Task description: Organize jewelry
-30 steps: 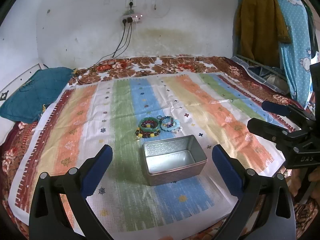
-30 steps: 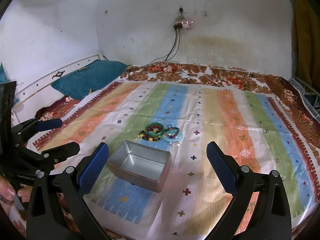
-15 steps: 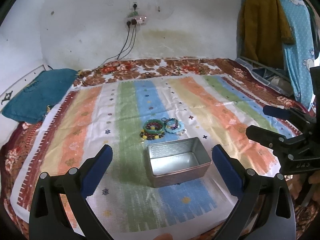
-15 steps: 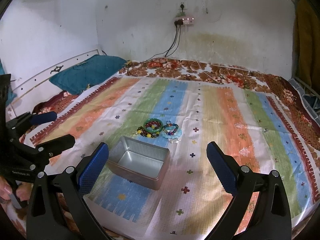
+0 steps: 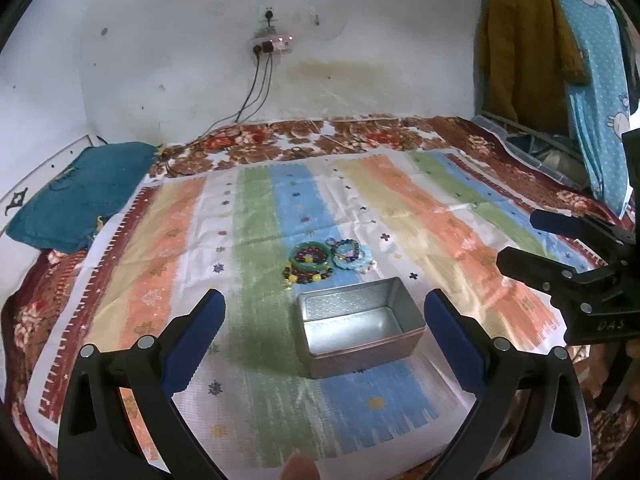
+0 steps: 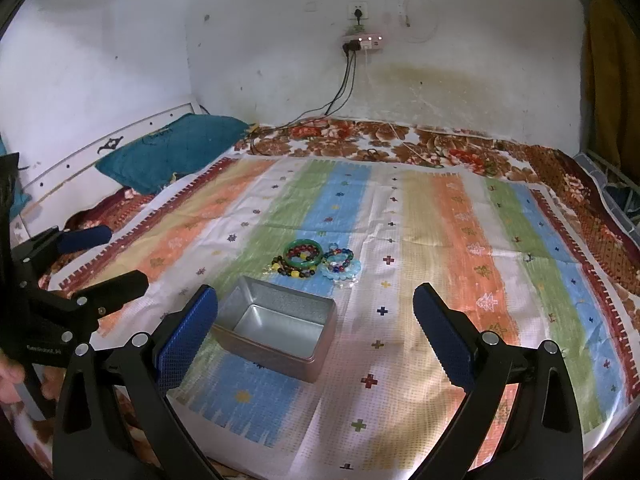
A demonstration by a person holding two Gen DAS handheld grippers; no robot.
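Note:
An empty silver metal tin [image 5: 360, 327] [image 6: 276, 327] sits open on a striped cloth spread over a bed. Just behind it lies a small heap of jewelry: a green bangle [image 5: 310, 255] [image 6: 303, 253] over dark and yellow beaded bracelets, and a blue beaded bracelet [image 5: 354, 258] [image 6: 340, 264] to its right. My left gripper [image 5: 325, 330] is open, held above the near edge of the cloth before the tin. My right gripper [image 6: 316, 334] is open too, right of the tin. Each gripper shows at the other view's edge.
The striped cloth [image 5: 420, 216] covers a floral bedsheet. A teal pillow [image 5: 76, 196] lies at the far left. Cables hang from a wall socket [image 5: 272, 42] onto the bed. Clothes hang on a rack [image 5: 560, 60] at the right.
Both views have shifted slightly: the tin and jewelry sit a little lower and further right in the left wrist view. Both grippers stay open.

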